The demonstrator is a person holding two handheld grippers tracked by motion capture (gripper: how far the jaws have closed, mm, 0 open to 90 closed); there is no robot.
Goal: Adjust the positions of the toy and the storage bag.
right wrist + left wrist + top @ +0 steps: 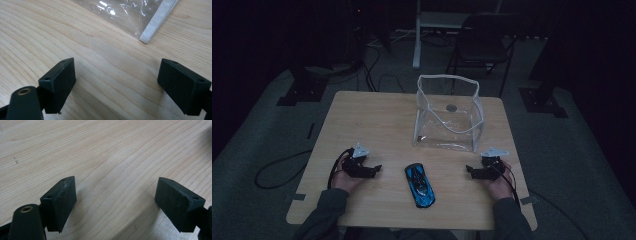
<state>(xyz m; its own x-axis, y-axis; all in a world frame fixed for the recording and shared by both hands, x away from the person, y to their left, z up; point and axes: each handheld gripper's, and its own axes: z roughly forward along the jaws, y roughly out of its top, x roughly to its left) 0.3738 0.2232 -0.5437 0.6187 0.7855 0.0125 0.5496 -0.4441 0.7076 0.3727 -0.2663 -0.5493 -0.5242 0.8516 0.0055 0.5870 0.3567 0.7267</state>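
A blue-and-black toy car (419,185) lies on the light wooden bench (377,120) between the left gripper (376,169) and right gripper (468,170). Both have fingers (61,202) spread wide, holding nothing. A clear plastic bag with white trim (447,116) stands beyond the car.

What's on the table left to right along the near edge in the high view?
left gripper → blue toy car → right gripper. Both grippers sit open on the wooden table, each held in a hand. The clear bag stands farther back, so it's left out of this row.
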